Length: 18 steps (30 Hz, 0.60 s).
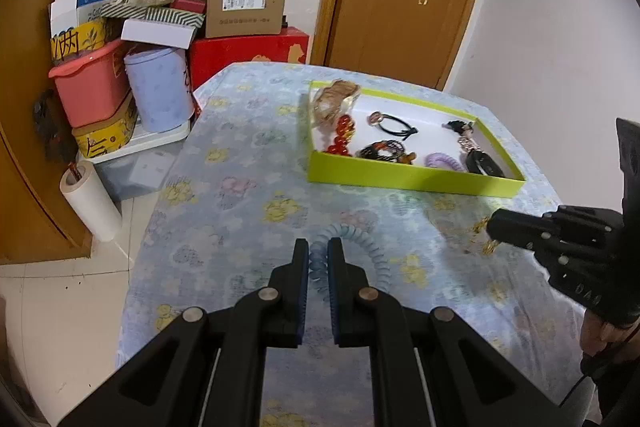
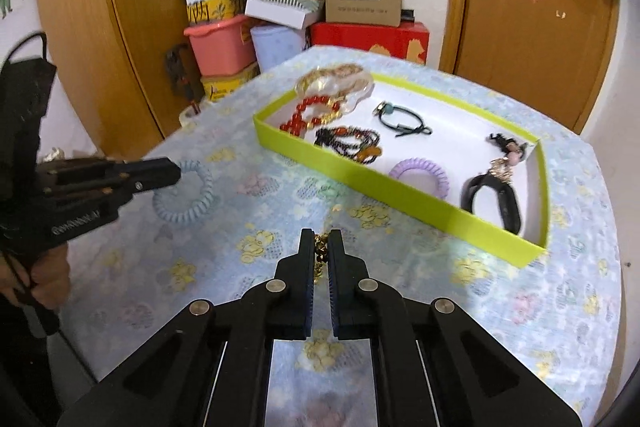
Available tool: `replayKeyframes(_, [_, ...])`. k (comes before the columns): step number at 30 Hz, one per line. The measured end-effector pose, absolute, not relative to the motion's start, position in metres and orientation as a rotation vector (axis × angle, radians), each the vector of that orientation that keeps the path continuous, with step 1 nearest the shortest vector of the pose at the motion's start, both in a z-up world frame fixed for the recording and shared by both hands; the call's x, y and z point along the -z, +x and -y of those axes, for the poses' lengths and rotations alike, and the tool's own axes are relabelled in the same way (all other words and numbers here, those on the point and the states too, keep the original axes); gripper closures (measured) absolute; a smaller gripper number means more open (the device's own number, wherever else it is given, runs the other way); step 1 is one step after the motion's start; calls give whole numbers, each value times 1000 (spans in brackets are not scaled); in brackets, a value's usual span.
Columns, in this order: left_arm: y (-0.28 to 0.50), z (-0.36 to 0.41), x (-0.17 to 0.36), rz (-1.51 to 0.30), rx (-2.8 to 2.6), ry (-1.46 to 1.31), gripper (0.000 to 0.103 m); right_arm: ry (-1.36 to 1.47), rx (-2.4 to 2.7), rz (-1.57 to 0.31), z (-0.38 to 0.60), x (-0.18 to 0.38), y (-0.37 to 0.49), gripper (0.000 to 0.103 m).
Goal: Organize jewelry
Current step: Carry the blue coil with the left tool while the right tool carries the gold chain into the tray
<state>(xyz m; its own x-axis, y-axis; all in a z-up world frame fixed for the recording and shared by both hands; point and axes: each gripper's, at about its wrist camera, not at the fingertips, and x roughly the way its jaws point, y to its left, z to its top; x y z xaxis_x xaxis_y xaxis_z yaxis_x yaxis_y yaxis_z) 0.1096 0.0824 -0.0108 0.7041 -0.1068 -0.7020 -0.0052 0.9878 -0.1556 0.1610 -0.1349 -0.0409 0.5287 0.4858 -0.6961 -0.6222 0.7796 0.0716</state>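
Note:
My left gripper (image 1: 318, 254) is shut on a light blue spiral hair tie (image 1: 362, 247); it also shows in the right wrist view (image 2: 186, 193), held at its left rim by that gripper (image 2: 176, 171). My right gripper (image 2: 321, 247) is shut on a gold chain (image 2: 320, 255); in the left wrist view the chain (image 1: 489, 247) dangles under its tip (image 1: 496, 227). The green-walled tray (image 1: 400, 179) (image 2: 352, 167) holds red beads (image 2: 308, 115), a dark bead bracelet (image 2: 352, 141), a black hair tie (image 2: 404, 121), a purple spiral tie (image 2: 420, 173), a black band (image 2: 492, 199) and a bagged piece (image 2: 340, 83).
The table carries a blue floral cloth (image 1: 240, 187). Stacked boxes, a pink bin (image 1: 92, 83) and a paper roll (image 1: 90, 205) stand beyond its far left edge. A wooden door (image 1: 400, 7) is behind the tray.

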Motion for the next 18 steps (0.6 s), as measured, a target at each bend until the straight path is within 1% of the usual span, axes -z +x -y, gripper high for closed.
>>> replayKeyframes(12, [104, -60, -21, -752, 95, -119, 93, -127, -680, -678, 164, -9, 151, 97])
replayKeyframes(18, [110, -48, -37, -730, 119, -96, 93, -114, -679, -651, 174, -22, 154, 97])
